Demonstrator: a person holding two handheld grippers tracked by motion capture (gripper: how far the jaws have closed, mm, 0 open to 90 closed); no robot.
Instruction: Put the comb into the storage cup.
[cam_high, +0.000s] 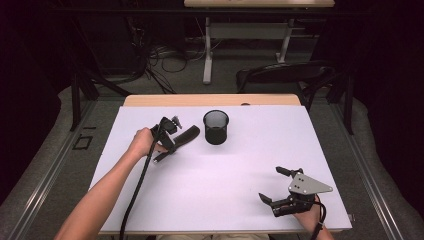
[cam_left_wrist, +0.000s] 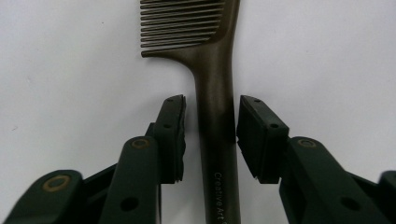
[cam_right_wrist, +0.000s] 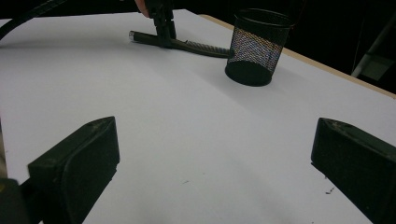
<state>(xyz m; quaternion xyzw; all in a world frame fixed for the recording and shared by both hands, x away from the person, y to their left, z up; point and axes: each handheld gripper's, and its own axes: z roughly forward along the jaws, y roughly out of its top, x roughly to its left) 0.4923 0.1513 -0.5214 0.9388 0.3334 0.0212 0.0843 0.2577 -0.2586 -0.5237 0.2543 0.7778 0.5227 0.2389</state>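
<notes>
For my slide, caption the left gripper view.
Left gripper straddles a dark comb's handle, jaws open either side.

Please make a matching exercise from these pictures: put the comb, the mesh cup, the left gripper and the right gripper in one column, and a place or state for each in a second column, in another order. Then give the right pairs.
Things:
1. comb
2. mesh cup
3. left gripper
4. right gripper

Places or states:
A. open, with nothing between its jaws, near the front right corner of the table
B. stands upright near the middle of the far side of the table
C. lies flat on the white table, teeth end toward the cup
D. jaws on either side of a handle, not yet closed on it

Pairs: 1-C, 2-B, 3-D, 4-A
</notes>
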